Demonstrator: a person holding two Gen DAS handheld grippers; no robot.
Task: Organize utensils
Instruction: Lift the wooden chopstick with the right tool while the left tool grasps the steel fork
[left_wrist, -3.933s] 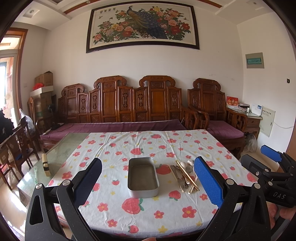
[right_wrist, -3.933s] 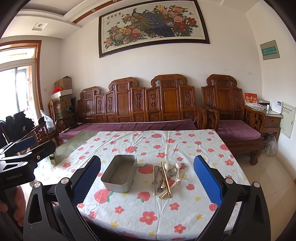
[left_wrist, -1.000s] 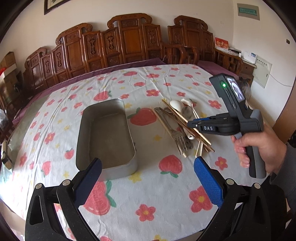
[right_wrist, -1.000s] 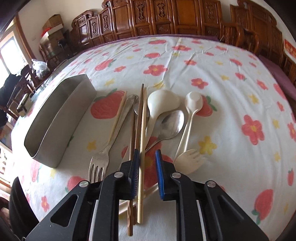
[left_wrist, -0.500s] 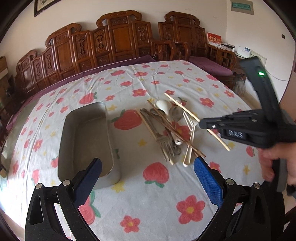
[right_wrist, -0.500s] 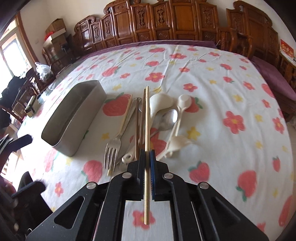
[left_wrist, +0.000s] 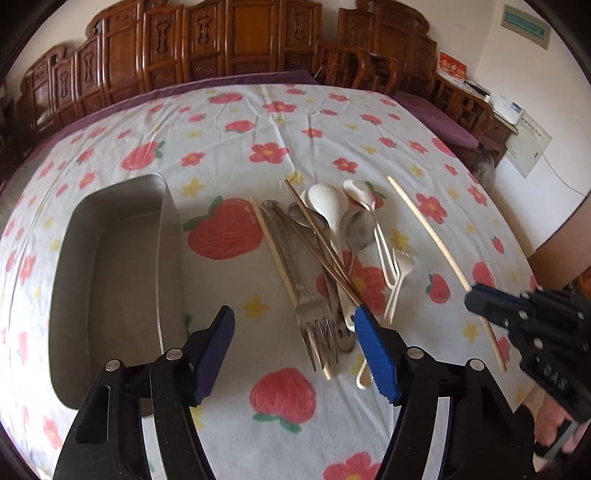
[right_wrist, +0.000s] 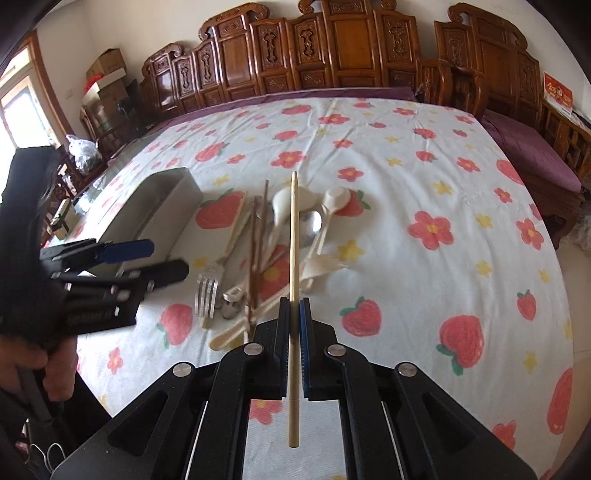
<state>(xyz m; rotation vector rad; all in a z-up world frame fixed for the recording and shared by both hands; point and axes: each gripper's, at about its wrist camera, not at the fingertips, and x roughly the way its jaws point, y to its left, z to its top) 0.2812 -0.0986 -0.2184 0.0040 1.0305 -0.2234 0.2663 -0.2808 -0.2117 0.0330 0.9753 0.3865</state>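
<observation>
A pile of utensils (left_wrist: 325, 254) lies on the flowered tablecloth (left_wrist: 258, 122): metal forks, a metal spoon, cream plastic spoons, a plastic fork and dark chopsticks. An empty metal tin (left_wrist: 110, 273) stands left of the pile. My right gripper (right_wrist: 294, 306) is shut on a pale wooden chopstick (right_wrist: 293, 236) and holds it above the table, right of the pile; the chopstick (left_wrist: 432, 236) also shows in the left wrist view. My left gripper (left_wrist: 295, 317) is open and empty, low over the cloth between the tin and the forks' tines.
Carved wooden chairs (right_wrist: 332, 48) line the far side of the table. A purple cushioned bench (right_wrist: 535, 151) stands at the right. Boxes and a bag (right_wrist: 85, 151) sit at the far left.
My right gripper has shut on the wooden chopstick and lifted it off the pile to the right. My left gripper has dropped closer to the cloth, toward the forks.
</observation>
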